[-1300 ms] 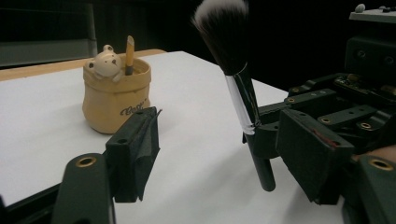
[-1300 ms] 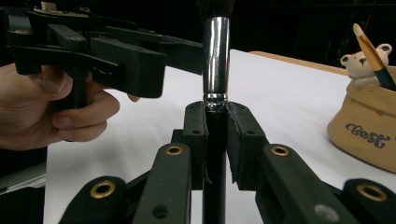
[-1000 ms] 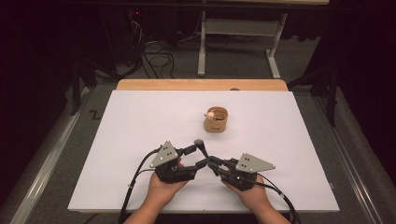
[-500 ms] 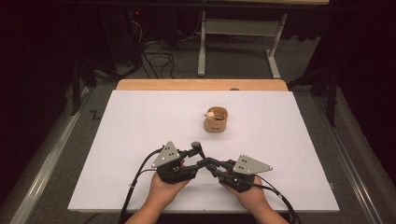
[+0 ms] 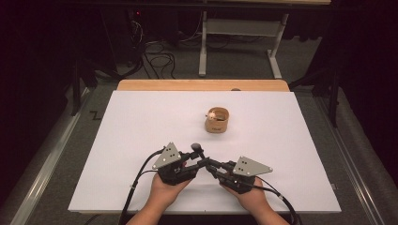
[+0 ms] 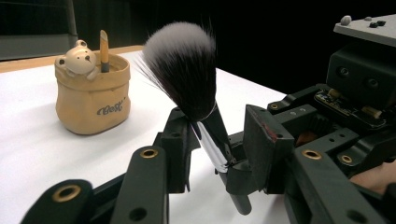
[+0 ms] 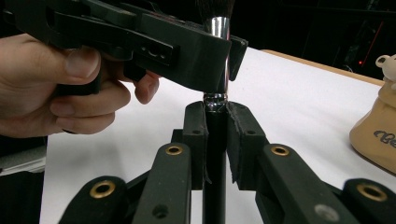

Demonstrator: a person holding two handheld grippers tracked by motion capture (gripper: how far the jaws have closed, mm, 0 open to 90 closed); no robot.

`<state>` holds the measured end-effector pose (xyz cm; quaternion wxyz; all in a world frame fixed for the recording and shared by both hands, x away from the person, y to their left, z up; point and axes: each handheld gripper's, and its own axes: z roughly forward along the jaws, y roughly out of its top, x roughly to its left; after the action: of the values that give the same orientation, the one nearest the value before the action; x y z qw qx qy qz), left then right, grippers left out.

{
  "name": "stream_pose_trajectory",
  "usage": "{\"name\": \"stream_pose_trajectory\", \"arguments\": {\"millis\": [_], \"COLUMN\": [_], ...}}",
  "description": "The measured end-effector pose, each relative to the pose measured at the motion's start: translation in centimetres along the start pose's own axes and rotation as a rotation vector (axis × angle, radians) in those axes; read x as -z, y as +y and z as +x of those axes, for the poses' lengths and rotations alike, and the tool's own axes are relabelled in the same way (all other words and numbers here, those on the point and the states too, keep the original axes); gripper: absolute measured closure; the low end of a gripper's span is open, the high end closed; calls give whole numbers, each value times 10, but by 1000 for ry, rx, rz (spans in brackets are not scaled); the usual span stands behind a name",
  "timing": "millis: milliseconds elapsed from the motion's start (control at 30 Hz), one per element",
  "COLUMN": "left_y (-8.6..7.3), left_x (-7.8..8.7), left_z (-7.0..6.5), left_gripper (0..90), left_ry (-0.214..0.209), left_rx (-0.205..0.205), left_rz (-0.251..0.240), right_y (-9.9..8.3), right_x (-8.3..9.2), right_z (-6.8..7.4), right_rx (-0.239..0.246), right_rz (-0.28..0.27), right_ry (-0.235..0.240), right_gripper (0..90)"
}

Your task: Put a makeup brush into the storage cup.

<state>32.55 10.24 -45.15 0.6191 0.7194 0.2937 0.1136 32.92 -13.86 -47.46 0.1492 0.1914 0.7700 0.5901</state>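
Observation:
A makeup brush (image 5: 197,149) with a dark, white-tipped head (image 6: 182,65) stands upright near the table's front edge. My right gripper (image 7: 215,135) is shut on its black handle just under the silver ferrule (image 7: 217,28). My left gripper (image 6: 217,140) reaches in from the left in the high view, with its jaws on either side of the ferrule. These jaws have just been closing. One pad lies against the ferrule and a gap remains at the other. Both grippers (image 5: 202,160) meet at the brush. A tan pot (image 5: 217,120) stands farther back.
The tan pot (image 6: 92,100) carries a small bear figure on its rim and holds a thin stick. It sits mid-table on the white board (image 5: 141,122), well behind the grippers. A wooden strip (image 5: 202,85) edges the far side. Cables trail from both grippers toward the front edge.
The left gripper's jaws have narrowed around the brush's ferrule. Both hands and the brush have kept their place.

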Motion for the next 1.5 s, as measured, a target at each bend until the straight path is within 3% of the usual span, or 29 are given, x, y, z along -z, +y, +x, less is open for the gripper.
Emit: {"name": "stream_pose_trajectory", "arguments": {"millis": [633, 1167, 1500], "left_y": [0, 0, 1], "left_x": [1, 0, 0], "left_z": [-1, -3, -5], "left_gripper": [750, 779, 780], "left_ry": [3, -12, -17], "left_rx": [-3, -7, -29], "left_rz": [-5, -9, -4], "right_y": [-1, 0, 2], "right_x": [-2, -2, -3], "right_z": [2, 2, 2], "right_rx": [22, 9, -7], "right_rz": [7, 9, 44], "right_ry": [-8, 0, 19], "right_gripper": [799, 792, 652]}}
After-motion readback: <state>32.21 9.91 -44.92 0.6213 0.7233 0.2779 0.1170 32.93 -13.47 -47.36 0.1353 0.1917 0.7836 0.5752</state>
